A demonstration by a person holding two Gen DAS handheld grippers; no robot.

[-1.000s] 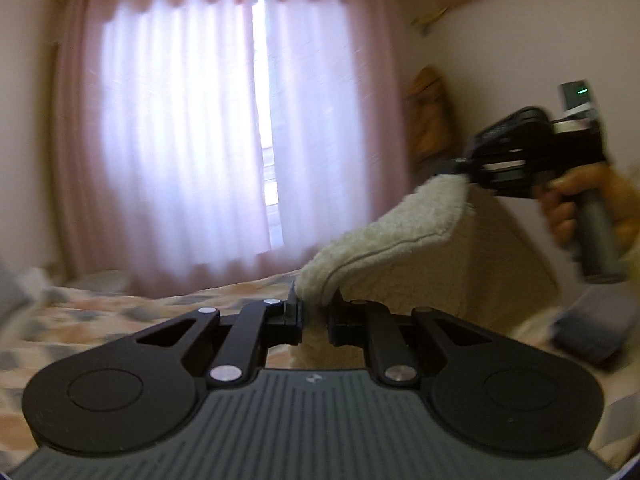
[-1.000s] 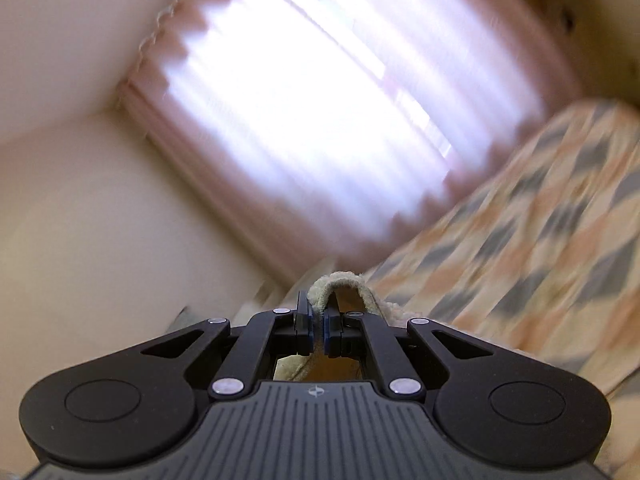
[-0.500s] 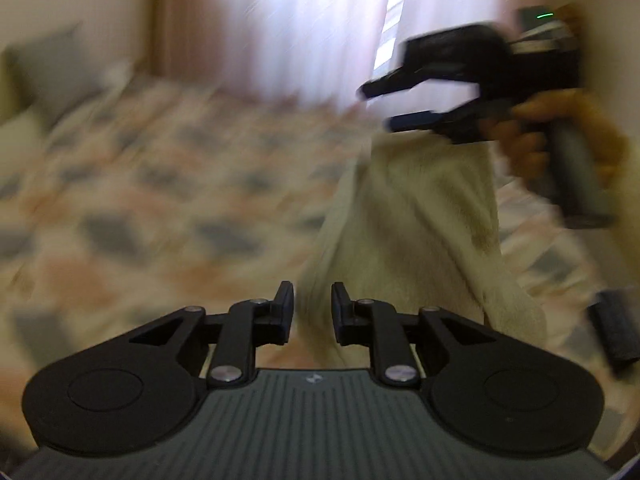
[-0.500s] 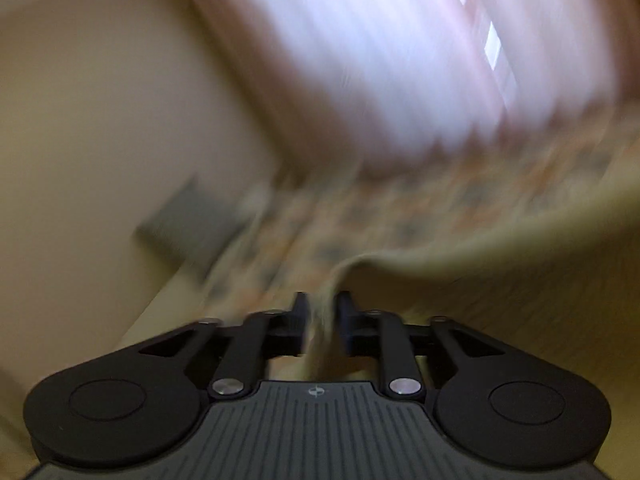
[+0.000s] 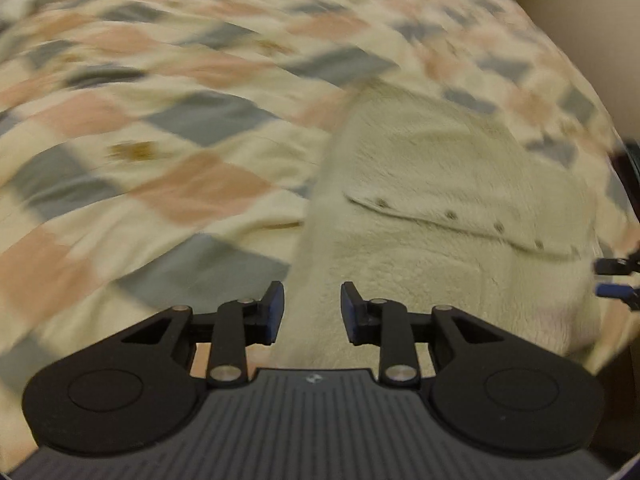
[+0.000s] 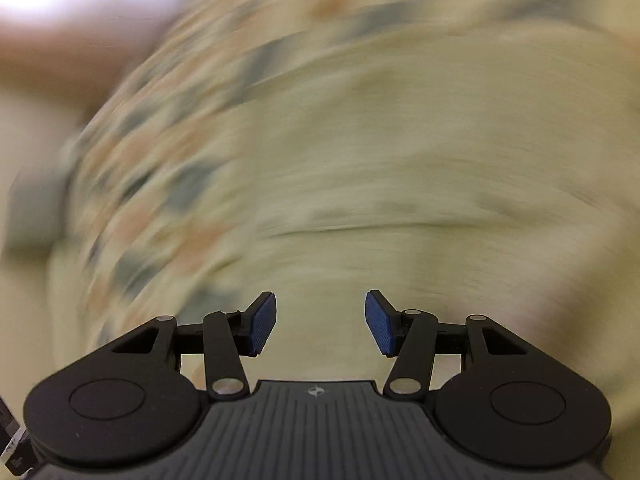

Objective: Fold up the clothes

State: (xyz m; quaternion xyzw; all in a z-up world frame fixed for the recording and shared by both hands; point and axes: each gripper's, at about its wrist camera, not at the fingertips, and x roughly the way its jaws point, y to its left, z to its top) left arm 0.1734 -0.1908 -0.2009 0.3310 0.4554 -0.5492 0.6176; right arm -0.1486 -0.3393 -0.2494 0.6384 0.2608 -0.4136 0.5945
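Both grippers released: left gripper (image 5: 312,312) and right gripper (image 6: 321,322) now gape empty, fleece cardigan (image 5: 452,216) dropped from mid-air onto checkered bedspread (image 5: 168,128)

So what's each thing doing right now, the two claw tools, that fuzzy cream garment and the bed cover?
Left gripper: open, holding nothing, above the garment's near edge.
Right gripper: open, holding nothing; its view is badly blurred.
Fleece garment: lying on the bed, button row showing, a flap folded across it, held by neither gripper.
Checked bed cover: spread out, slightly wrinkled, under the garment.
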